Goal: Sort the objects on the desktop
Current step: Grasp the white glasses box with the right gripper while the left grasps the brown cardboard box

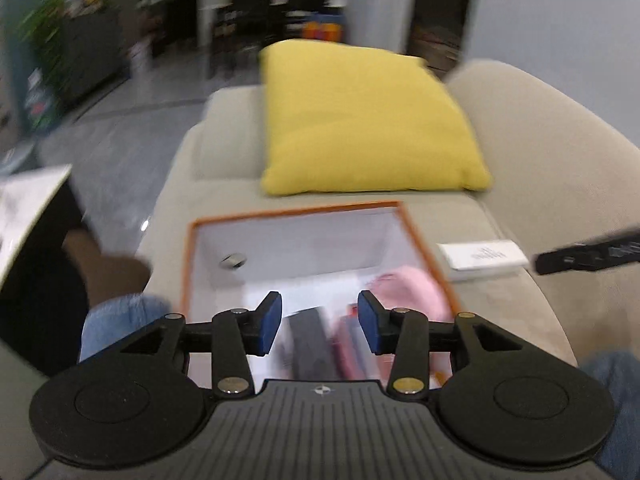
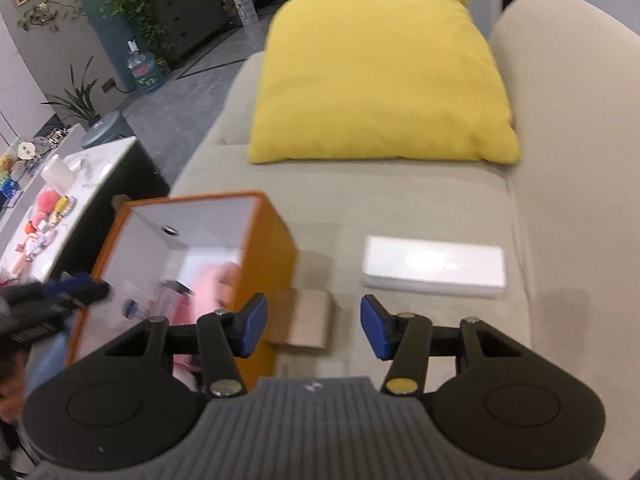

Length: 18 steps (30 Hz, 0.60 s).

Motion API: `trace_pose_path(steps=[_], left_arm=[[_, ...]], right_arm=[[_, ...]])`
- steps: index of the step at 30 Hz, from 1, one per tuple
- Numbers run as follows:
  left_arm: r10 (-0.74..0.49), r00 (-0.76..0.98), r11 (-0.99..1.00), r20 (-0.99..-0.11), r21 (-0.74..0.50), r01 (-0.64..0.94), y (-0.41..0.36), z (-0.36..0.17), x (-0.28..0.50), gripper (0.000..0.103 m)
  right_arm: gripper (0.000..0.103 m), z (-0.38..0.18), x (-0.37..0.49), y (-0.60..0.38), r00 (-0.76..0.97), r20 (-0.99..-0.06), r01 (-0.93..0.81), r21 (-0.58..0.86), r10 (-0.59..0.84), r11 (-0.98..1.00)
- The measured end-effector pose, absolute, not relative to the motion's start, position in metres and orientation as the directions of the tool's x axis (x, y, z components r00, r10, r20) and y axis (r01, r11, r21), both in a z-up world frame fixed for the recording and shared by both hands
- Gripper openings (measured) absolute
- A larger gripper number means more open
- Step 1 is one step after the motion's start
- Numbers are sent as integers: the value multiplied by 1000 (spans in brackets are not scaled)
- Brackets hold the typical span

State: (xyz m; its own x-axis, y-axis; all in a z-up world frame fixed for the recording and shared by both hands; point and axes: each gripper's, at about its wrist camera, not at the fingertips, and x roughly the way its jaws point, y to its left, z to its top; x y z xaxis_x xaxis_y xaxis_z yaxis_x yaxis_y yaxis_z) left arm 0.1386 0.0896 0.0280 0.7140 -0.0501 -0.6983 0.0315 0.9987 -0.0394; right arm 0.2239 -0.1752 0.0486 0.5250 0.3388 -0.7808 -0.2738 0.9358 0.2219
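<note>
While the left gripper (image 1: 319,322) hovers released over the orange box (image 1: 424,240), one pink item (image 1: 412,292), one dark item (image 1: 310,340) and blurred pieces lie inside, below its pads. Ahead of the right gripper (image 2: 314,326), also released and empty, lie one white box (image 2: 434,266) and one tan block (image 2: 306,318). Only the right wrist view shows that block and the cluttered side table (image 2: 100,176).
</note>
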Motion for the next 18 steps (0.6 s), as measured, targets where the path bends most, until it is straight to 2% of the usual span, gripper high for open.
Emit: trace_pose_path(steps=[7, 14, 18], left_arm=[[-146, 668, 953, -730, 77, 293, 16, 37, 162, 51], [-133, 575, 814, -807, 242, 529, -50, -1, 186, 53], [-70, 511, 725, -857, 308, 616, -70, -29, 205, 53]], right_arm=[[54, 25, 237, -218, 459, -836, -305, 169, 300, 937], [53, 7, 260, -235, 412, -885, -472, -3, 217, 882], [53, -13, 275, -231, 385, -906, -592, -96, 176, 800]])
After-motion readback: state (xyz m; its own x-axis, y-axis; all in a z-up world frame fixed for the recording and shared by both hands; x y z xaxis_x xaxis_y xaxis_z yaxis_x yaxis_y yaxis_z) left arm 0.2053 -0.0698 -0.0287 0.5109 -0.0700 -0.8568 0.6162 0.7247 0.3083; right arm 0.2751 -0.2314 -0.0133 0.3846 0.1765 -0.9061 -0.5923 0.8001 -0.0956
